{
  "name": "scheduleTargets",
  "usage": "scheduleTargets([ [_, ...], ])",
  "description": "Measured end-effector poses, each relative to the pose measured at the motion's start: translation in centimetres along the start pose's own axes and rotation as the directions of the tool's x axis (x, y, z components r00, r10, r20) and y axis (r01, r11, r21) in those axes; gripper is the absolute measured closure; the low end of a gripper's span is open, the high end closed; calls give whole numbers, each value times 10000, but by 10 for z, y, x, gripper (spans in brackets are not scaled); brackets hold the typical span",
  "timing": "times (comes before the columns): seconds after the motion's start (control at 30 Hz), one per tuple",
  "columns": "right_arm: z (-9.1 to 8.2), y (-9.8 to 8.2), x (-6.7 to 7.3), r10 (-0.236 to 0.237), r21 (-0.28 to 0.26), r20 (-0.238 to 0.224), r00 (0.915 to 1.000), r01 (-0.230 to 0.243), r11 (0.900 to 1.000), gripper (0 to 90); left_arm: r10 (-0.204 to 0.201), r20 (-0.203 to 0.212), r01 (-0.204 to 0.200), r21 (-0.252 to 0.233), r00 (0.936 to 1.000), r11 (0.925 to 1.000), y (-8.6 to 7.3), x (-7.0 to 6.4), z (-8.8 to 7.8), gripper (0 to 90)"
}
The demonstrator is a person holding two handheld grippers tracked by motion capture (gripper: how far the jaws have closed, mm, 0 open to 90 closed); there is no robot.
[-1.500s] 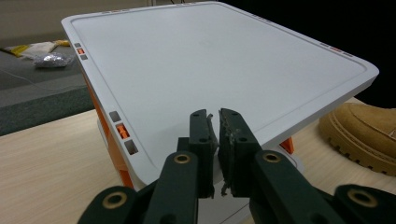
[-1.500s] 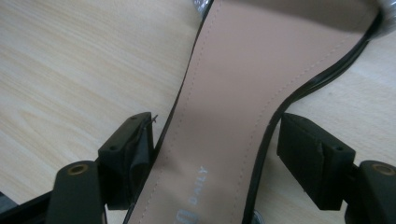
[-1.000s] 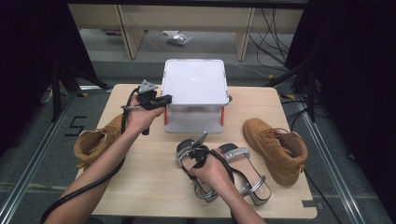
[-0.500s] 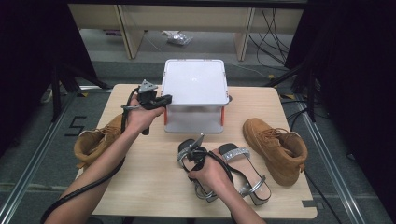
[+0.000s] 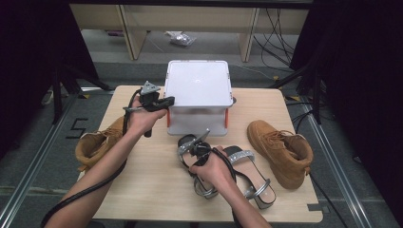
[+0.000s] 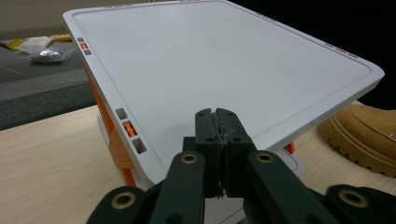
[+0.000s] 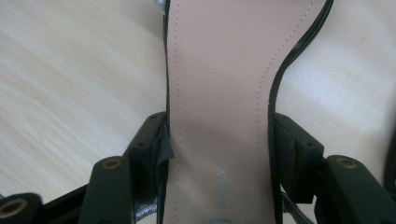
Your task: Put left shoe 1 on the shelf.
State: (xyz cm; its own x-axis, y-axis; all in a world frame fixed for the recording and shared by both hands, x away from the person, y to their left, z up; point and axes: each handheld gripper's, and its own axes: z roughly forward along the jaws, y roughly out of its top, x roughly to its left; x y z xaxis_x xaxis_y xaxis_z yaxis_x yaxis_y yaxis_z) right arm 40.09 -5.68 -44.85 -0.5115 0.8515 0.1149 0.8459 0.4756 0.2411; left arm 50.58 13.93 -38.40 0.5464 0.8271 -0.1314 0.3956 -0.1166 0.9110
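The right gripper (image 5: 197, 148), low in the middle of the high view, has its jaws closed on a silver-strap sandal (image 7: 219, 93). In the right gripper view the pink insole runs up the middle of the frame, and a black jaw presses on each long side of the sole. So the sandal is gripped across its width and lies on the wooden bench (image 5: 142, 190). The second sandal (image 5: 252, 175) lies just beside it, toward the lower right.

Farther up, left of the middle, the left gripper (image 5: 166, 100) hangs at the near left corner of the white storage box (image 5: 197, 83). Its jaws have just been closing and now sit clenched with nothing between them. In the left gripper view they point at the box lid (image 6: 224, 70), right above its near edge. The lid lies on the box, held by orange latches (image 6: 130, 129).

I think this is the step of packing the shoes away. Next the lid must come off, so the left jaws need to open and catch the lid's rim or a latch. Then the sandal can be lifted in.

A tan boot (image 5: 280, 152) lies at the right of the bench, and another tan boot (image 5: 97, 142) at the left.
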Motion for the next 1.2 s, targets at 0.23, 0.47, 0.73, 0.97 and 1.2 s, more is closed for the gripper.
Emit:
scheduleTargets([
  [0.23, -6, 37, -4, 283, -587, 156, 9995, -273, 9979, 438, -77, 64, 77, -16, 9999, 10000, 0, 0, 0, 880],
  [0.47, 8, 96, -8, 615, -1072, 431, 9972, -566, 9926, 438, -92, 108, 91, 35, 9999, 10000, 0, 1, 0, 884],
  [0.73, 37, 110, -22, 265, -1048, 623, 9977, -199, 9943, 438, -74, 135, 73, 63, 9999, 10000, 1, 1, 1, 885],
  [0.97, 41, 110, -22, 706, -1002, 627, 9955, -641, 9929, 433, -64, 106, 64, 49, 9999, 10000, 1, 1, 0, 885],
  [1.2, 37, 99, -24, 264, -1267, 85, 9996, -251, 9916, 403, -7, 92, 6, 64, 10000, 10000, 1, 1, 1, 887],
])
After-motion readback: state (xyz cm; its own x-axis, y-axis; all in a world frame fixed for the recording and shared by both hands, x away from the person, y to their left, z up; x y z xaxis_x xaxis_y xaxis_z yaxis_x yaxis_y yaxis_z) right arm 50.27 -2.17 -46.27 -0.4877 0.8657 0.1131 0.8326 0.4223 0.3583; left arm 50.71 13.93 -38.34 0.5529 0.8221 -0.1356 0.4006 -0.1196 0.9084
